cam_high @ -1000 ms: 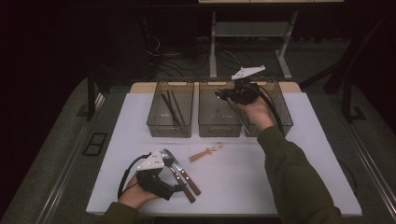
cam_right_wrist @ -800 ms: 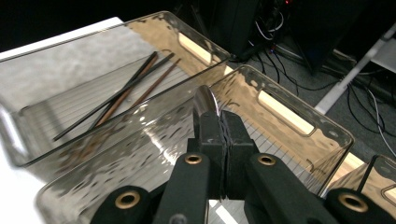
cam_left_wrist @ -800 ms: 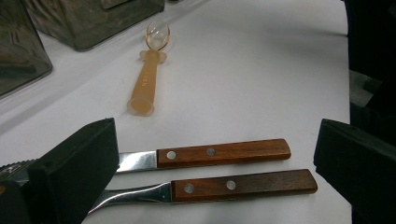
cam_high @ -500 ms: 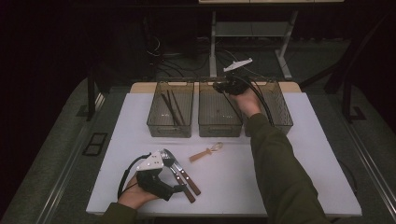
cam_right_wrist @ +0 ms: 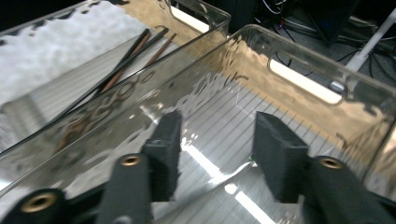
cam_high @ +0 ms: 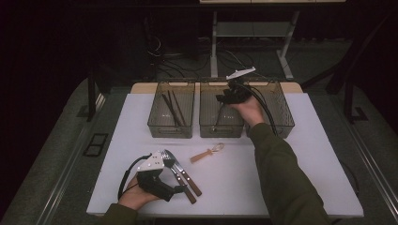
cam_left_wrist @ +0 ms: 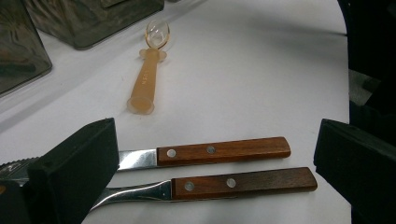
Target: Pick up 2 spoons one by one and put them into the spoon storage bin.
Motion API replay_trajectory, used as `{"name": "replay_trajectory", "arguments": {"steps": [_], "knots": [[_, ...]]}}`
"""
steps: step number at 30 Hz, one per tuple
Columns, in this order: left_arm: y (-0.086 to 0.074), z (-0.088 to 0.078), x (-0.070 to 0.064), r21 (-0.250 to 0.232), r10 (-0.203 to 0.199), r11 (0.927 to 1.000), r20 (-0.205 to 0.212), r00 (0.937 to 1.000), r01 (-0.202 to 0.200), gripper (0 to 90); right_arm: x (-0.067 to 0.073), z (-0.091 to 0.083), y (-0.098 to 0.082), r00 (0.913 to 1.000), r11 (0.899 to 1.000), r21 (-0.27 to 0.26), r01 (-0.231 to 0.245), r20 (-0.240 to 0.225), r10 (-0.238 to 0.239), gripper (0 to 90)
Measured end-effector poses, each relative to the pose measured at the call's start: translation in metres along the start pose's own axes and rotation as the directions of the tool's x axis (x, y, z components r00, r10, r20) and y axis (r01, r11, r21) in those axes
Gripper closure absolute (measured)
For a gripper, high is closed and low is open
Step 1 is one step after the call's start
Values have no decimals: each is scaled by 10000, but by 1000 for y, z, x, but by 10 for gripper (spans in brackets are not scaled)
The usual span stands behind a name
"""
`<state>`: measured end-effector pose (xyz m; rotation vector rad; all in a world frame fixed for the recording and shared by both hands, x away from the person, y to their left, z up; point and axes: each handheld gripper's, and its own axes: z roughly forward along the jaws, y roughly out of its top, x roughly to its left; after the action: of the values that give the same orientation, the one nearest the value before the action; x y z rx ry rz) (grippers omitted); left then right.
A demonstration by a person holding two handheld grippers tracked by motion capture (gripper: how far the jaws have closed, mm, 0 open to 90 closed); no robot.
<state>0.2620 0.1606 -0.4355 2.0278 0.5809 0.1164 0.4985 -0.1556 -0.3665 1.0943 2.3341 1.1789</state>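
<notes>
Three bins stand in a row at the far side of the bench [cam_high: 305, 154]; chopsticks [cam_high: 172, 108] lie in the left bin [cam_high: 171, 129]; the right claw [cam_high: 224, 98] sits over the middle bin [cam_high: 220, 129]; nearer, a spoon [cam_high: 206, 153] lies midway; knife [cam_high: 185, 174] and fork [cam_high: 177, 176] lie side by side before the left claw [cam_high: 180, 188].

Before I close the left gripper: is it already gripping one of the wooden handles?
No. In the left gripper view the knife and fork lie on the table between the open pads, touching neither.
</notes>
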Motion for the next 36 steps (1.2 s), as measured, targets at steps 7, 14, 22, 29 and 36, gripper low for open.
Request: {"name": "replay_trajectory", "arguments": {"steps": [7, 14, 22, 29, 36], "knots": [[0, 0, 0, 109, 93, 9999, -86, 9999, -92, 0, 8, -30, -31, 9990, 9995, -228, -202, -402, 193, 357], [-1, -2, 1, 85, -47, 10000, -216, 9998, 49, 0, 15, -60, -54, 9988, 9993, -235, -294, -405, 284, 290], [-1, -3, 2, 35, -28, 10000, -355, 9994, 29, 0, 28, -88, -88, 9989, 9991, -359, -220, -419, 205, 213], [-1, -2, 2, 92, -26, 10000, -403, 9992, 30, 0, 37, -106, -127, 9987, 9977, -557, -377, -363, 357, 178], [-1, -2, 3, 57, -78, 10000, -539, 9985, 81, 0, 41, -124, -164, 9991, 9965, -725, -415, -146, 406, 146]]}}
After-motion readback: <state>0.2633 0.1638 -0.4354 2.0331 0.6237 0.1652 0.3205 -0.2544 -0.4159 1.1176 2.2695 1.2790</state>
